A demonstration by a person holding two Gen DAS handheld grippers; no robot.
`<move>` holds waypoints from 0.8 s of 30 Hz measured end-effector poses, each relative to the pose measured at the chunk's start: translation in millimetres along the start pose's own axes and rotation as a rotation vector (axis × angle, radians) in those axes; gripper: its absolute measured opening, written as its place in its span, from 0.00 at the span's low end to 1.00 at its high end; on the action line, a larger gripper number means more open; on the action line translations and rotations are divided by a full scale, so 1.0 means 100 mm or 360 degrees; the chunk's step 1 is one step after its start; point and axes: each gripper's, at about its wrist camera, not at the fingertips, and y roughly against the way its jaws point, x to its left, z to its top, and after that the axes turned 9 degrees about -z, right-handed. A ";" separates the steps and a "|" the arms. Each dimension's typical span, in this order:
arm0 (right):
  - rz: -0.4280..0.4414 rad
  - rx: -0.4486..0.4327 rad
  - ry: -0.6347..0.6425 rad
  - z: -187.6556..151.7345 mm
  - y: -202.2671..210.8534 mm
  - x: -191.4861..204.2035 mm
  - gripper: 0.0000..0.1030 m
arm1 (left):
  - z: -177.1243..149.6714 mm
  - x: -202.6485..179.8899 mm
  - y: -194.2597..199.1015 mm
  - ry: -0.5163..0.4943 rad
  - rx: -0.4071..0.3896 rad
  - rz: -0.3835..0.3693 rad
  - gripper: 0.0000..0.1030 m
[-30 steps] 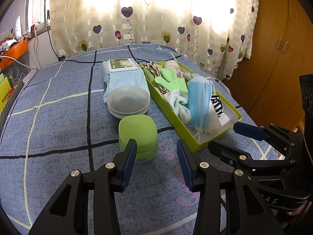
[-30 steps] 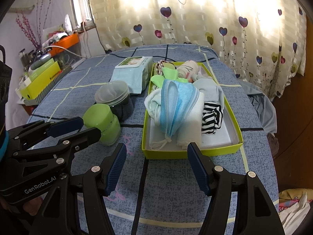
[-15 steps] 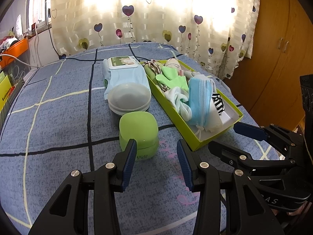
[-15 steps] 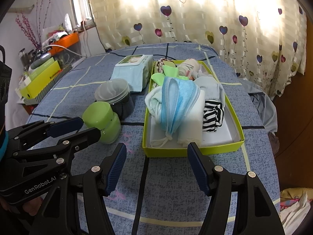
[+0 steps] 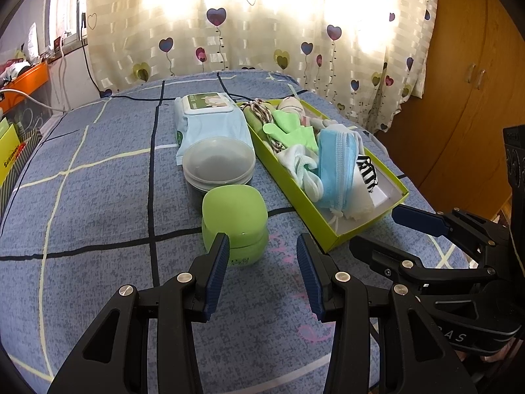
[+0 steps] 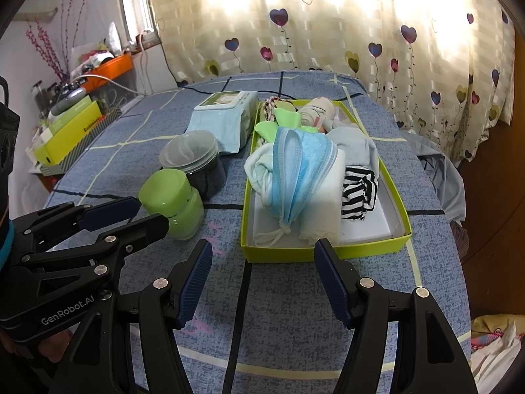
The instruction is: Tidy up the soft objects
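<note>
A lime-green box (image 5: 328,229) (image 6: 328,251) lies on the blue checked bed. It holds soft things: a blue face mask (image 5: 336,170) (image 6: 298,170), a white cloth (image 6: 325,203), a black-and-white striped sock (image 5: 367,172) (image 6: 359,193), green fabric (image 5: 292,131) and a rolled pale sock (image 6: 316,113). My left gripper (image 5: 261,275) (image 6: 131,216) hovers open and empty just in front of a green jar (image 5: 234,223) (image 6: 172,203). Before the box's near wall, my right gripper (image 6: 262,280) (image 5: 387,226) is open and holds nothing.
A clear-lidded round tub (image 5: 219,164) (image 6: 193,164) and a pack of wet wipes (image 5: 210,121) (image 6: 226,115) lie left of the box. Shelves with a yellow carton (image 6: 69,134) stand at the bed's left side. A curtain (image 5: 262,19) hangs behind, a wooden wardrobe (image 5: 475,82) on the right.
</note>
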 end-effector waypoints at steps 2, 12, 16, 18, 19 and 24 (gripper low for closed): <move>-0.0001 0.0001 0.0000 0.00 0.00 0.01 0.63 | 0.00 0.00 0.00 0.0000 0.0001 0.0000 0.43; 0.0003 0.0003 -0.0002 -0.01 -0.01 0.01 0.63 | 0.00 0.01 0.00 0.0001 0.0002 0.0000 0.43; 0.0000 0.0002 0.0000 -0.01 -0.01 0.02 0.63 | -0.01 0.02 0.00 0.0004 0.0003 -0.0003 0.43; 0.0001 0.0001 -0.0001 -0.01 -0.01 0.03 0.63 | -0.01 0.02 0.00 0.0003 0.0003 -0.0002 0.43; 0.0001 0.0001 -0.0001 -0.01 -0.01 0.03 0.63 | -0.01 0.02 0.00 0.0004 0.0004 -0.0001 0.43; 0.0001 0.0003 0.0000 -0.01 -0.01 0.02 0.63 | -0.01 0.02 0.00 0.0004 0.0004 -0.0002 0.43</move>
